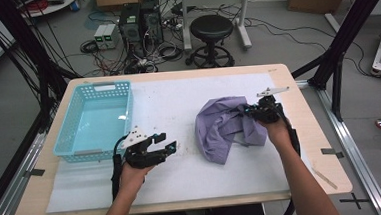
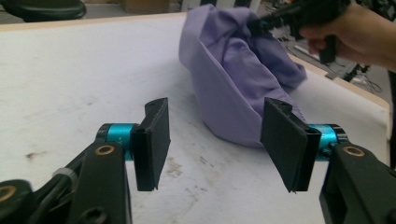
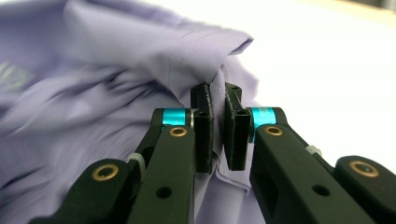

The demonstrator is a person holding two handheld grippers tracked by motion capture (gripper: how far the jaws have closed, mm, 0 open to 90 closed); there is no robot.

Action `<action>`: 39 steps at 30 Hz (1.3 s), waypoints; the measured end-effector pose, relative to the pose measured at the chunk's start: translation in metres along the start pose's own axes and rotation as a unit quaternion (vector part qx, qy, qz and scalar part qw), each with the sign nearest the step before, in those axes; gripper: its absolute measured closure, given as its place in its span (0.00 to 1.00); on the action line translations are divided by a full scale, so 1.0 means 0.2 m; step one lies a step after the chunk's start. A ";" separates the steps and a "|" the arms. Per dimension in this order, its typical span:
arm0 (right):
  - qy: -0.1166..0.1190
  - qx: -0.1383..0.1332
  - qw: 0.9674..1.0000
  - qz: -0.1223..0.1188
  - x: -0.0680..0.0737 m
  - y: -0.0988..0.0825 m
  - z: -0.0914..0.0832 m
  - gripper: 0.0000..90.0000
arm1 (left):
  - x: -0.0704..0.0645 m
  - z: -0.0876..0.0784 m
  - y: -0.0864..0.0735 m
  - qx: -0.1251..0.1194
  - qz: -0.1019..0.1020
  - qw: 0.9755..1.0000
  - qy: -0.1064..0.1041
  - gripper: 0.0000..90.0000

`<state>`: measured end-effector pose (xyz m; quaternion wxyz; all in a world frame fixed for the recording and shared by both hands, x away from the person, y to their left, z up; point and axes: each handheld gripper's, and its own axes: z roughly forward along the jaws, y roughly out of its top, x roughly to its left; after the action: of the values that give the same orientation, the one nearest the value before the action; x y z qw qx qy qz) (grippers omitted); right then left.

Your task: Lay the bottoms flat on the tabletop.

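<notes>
A crumpled lilac cloth (image 1: 225,128) lies right of centre on the white mat (image 1: 178,108). My right gripper (image 1: 249,110) is at the cloth's right edge, and in the right gripper view its pads (image 3: 204,126) pinch a fold of the cloth (image 3: 140,60) between them. My left gripper (image 1: 166,141) hovers low over the mat, left of the cloth and clear of it. In the left gripper view its jaws stand apart with nothing between them, and the cloth (image 2: 238,79) sits beyond them. The other hand and its gripper (image 2: 303,14) appear at the top right of that view.
A light blue plastic basket (image 1: 96,118) stands at the table's left side, with nothing visible in it. Bare wooden table edge (image 1: 298,106) runs around the mat. Behind the table are a black stool (image 1: 211,33), computer cases and cables on the floor.
</notes>
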<state>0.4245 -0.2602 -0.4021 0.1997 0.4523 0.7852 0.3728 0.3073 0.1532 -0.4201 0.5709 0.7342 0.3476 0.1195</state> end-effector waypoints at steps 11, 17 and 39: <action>-0.034 -0.016 0.999 0.029 -0.09 0.02 -0.05 0.73 | -0.19 0.25 0.03 0.016 0.028 0.998 -0.054 0.49; -0.003 -0.038 0.999 0.010 -0.10 -0.08 -0.18 0.68 | -0.28 0.47 0.05 0.042 0.033 0.996 -0.067 0.40; 0.009 0.051 0.997 -0.050 -0.09 -0.35 -0.28 0.99 | 0.00 0.35 0.10 0.075 0.004 0.995 0.060 0.94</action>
<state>0.3586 -0.3210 -0.4216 0.1876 0.4191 0.8264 0.3259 0.3533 0.0985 -0.4244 0.4922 0.7674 0.3867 0.1392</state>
